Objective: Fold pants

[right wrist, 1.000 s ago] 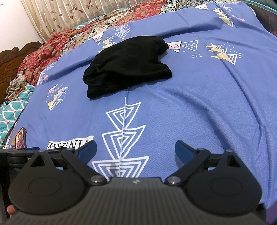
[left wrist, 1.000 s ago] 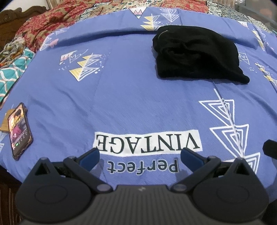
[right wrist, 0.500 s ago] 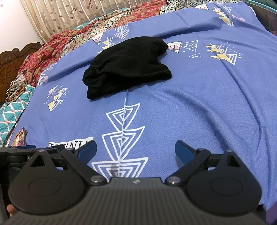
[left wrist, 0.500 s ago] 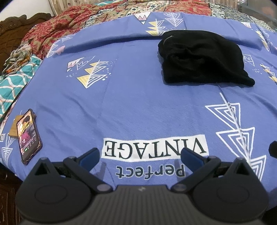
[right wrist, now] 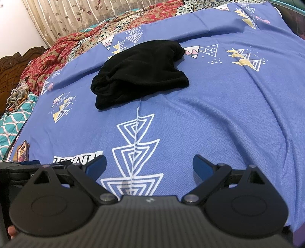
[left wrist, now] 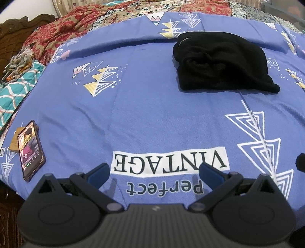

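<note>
One black pants (left wrist: 223, 63) bundle on blue bedsheet (left wrist: 144, 114).

a carved wooden headboard (right wrist: 11, 63) stands against a white wall (right wrist: 17, 28), beside leaf-patterned curtains (right wrist: 80, 15).

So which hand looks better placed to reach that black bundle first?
Probably the right gripper: the black pants lie almost straight ahead of it. From the left gripper they sit off to the right. Both jaws are open and empty.
</note>
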The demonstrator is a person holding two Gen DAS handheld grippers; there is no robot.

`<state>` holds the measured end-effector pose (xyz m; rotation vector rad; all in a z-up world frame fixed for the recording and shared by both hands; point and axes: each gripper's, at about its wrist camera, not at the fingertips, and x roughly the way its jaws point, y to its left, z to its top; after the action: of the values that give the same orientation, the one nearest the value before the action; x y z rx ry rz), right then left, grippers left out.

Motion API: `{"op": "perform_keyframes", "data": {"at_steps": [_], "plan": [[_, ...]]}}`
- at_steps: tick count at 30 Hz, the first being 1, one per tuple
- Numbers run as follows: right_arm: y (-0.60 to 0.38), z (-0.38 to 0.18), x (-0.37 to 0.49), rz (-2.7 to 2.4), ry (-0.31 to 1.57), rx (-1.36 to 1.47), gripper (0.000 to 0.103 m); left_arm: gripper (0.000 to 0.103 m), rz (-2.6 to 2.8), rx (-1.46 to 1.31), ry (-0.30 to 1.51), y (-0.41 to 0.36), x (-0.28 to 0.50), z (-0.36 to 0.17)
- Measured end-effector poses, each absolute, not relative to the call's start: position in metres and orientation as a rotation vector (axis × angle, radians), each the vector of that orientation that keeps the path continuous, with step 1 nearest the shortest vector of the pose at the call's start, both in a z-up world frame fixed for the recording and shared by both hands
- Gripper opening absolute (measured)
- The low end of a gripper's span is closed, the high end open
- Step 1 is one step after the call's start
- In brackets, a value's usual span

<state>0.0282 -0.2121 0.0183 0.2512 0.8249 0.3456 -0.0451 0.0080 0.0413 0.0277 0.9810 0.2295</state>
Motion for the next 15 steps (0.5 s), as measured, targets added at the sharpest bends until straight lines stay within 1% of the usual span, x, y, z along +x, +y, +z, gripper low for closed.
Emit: {"op": "perform_keyframes", "data": {"at_steps": [7, 15], "plan": [[-0.213, 0.018, 0.029, 0.346, 0.828, 0.257, 0.098, 0.103, 0.242, 0.031, 0.979, 0.009, -0.045, 0.041], [-0.213, 0.017, 0.029, 0.344, 0.828, 0.26, 0.098, 0.103, 0.274, 0.079, 0.898, 0.006, -0.049, 0.053]]}}
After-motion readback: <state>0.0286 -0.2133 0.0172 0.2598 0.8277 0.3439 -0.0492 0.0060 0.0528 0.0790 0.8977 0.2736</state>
